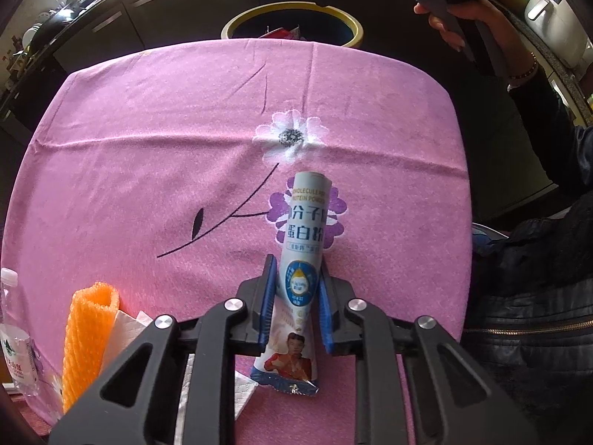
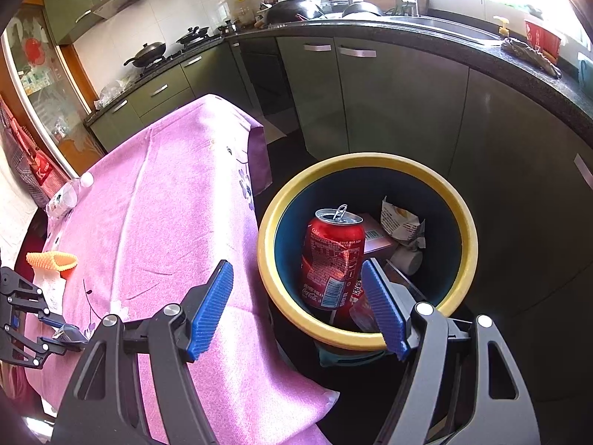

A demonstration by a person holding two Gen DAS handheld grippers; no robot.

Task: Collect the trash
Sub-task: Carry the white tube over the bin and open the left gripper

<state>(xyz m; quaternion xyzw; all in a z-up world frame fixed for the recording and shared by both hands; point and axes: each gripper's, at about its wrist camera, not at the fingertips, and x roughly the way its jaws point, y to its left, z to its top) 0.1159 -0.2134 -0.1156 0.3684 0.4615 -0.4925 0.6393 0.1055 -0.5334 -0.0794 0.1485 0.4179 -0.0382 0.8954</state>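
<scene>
Two grippers are at work, and only one carries anything. The left gripper [image 1: 296, 296] has its jaws closed narrow on a powder sachet [image 1: 302, 259], a long white-and-blue packet lying on the pink cloth of the tabletop [image 1: 148, 148] near its near edge. The blue pads press its sides about halfway along; the rounded end points toward the far edge, and the flat crimped end sits below the jaws, close to the camera.

The step in hand looks like lifting this sachet and carrying it to the trash bin [image 2: 267, 244], which stands on the floor just past the tabletop's far edge. To do it well, the grip should stay firm, since the packet is soft and slippery and could slide through the pads. A straight lift before travelling would keep the loose tail from dragging on the cloth or catching the white paper scraps [image 1: 126, 330] beside it. Release should wait until the packet is well inside the yellow rim.

The right gripper [image 2: 296, 304] hangs above the bin with its jaws wide and nothing between them; below it lie a red cola can [image 2: 331, 259] and crumpled wrappers. It may need to clear the opening.

Near the tabletop's left corner an orange foam sleeve [image 1: 89, 333] and a plastic water bottle [image 1: 15, 341] remain uncollected.
</scene>
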